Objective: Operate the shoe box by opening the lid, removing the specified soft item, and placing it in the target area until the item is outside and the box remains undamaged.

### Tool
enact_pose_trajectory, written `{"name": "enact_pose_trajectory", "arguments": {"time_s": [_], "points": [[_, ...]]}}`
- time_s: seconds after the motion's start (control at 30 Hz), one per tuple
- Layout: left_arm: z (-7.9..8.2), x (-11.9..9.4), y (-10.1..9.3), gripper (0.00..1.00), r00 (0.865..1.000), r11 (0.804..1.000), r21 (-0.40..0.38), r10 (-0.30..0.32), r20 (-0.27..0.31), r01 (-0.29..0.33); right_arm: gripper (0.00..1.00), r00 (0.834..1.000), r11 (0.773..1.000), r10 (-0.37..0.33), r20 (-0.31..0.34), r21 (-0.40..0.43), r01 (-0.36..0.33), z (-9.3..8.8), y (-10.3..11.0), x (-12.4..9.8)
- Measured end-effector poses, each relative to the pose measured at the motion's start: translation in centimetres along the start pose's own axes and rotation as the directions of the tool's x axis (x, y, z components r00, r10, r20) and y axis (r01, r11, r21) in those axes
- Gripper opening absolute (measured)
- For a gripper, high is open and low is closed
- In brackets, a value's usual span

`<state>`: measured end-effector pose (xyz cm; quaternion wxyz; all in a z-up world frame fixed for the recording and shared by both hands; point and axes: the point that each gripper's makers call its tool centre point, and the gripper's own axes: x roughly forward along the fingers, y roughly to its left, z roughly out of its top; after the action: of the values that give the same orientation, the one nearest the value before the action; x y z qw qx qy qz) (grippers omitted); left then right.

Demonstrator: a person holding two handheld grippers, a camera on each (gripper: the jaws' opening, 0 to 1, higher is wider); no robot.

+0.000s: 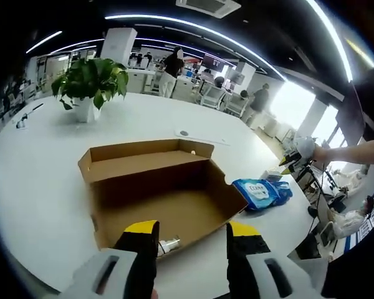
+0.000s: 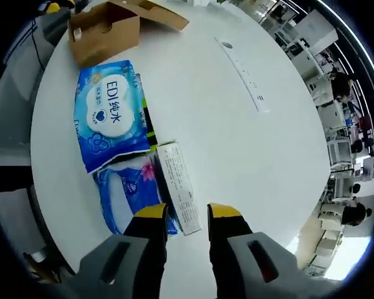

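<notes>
The shoe box is the landmark here. In the left gripper view, the left tool hangs just in front of the box's near wall. Its two yellow-tipped jaws stand wide apart and hold nothing. The box is brown cardboard. Its lid is already open and folded back on the far side. Inside looks bare, but a small pale thing shows at the near wall, too small to tell.

Just to the right of the box lies a blue wipes pack on the white tabletop. In the right gripper view, the right tool is over it, jaws apart and empty. Near its tips are a second blue soft pack and a small white carton. The big pack lies between them and the box.

The pack looks light, squashy and a bit slippery. I would pinch it at an edge seam. The cardboard looks thin, so go gently.

Beyond the box stands a potted plant.
</notes>
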<state>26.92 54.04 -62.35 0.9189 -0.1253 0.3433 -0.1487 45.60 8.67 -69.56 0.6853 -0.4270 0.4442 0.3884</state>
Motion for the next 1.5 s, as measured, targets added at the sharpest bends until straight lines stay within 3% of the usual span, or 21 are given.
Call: {"name": "enact_pose_trajectory", "arguments": {"time_s": [0.13, 0.3, 0.47, 0.67, 0.9, 1.03, 1.2, 1.33, 1.5], "points": [[0.0, -0.3, 0.0, 0.44, 1.000, 1.000, 0.001, -0.013, 0.006, 0.013, 0.25, 0.999, 0.997, -0.022, 0.037, 0.075, 0.019, 0.9, -0.3, -0.8], [0.0, -0.9, 0.5, 0.44, 1.000, 1.000, -0.004, -0.018, 0.015, 0.018, 0.26, 0.990, 0.974, -0.033, 0.136, 0.228, 0.001, 3.2, -0.2, -1.4], [-0.1, -1.5, 1.1, 0.44, 0.999, 1.000, -0.012, -0.021, 0.025, 0.021, 0.29, 0.966, 0.932, -0.050, 0.255, 0.358, -0.046, 6.7, 0.6, -2.5], [-0.2, -2.3, 1.9, 0.44, 0.999, 1.000, -0.018, -0.021, 0.034, 0.022, 0.30, 0.926, 0.895, -0.063, 0.373, 0.431, -0.113, 11.2, 1.6, -3.3], [-0.3, -3.1, 2.9, 0.44, 0.999, 1.000, -0.021, -0.018, 0.038, 0.019, 0.30, 0.880, 0.884, -0.061, 0.472, 0.435, -0.172, 17.0, 4.0, -4.4], [-0.2, -3.5, 3.6, 0.44, 0.999, 1.000, -0.025, -0.013, 0.042, 0.014, 0.30, 0.857, 0.891, -0.054, 0.512, 0.413, -0.191, 20.1, 5.7, -5.1], [-0.4, -3.7, 4.3, 0.44, 0.999, 1.000, -0.029, -0.011, 0.041, 0.013, 0.30, 0.815, 0.913, -0.014, 0.580, 0.339, -0.226, 24.4, 8.7, -6.5], [-0.4, -3.8, 4.6, 0.44, 0.999, 0.999, -0.029, -0.012, 0.040, 0.013, 0.30, 0.774, 0.916, 0.019, 0.633, 0.299, -0.267, 27.8, 11.0, -7.5], [-0.4, -3.9, 5.3, 0.44, 0.999, 0.999, -0.032, -0.010, 0.040, 0.011, 0.30, 0.744, 0.926, 0.075, 0.664, 0.231, -0.299, 31.0, 14.2, -8.0]]}}
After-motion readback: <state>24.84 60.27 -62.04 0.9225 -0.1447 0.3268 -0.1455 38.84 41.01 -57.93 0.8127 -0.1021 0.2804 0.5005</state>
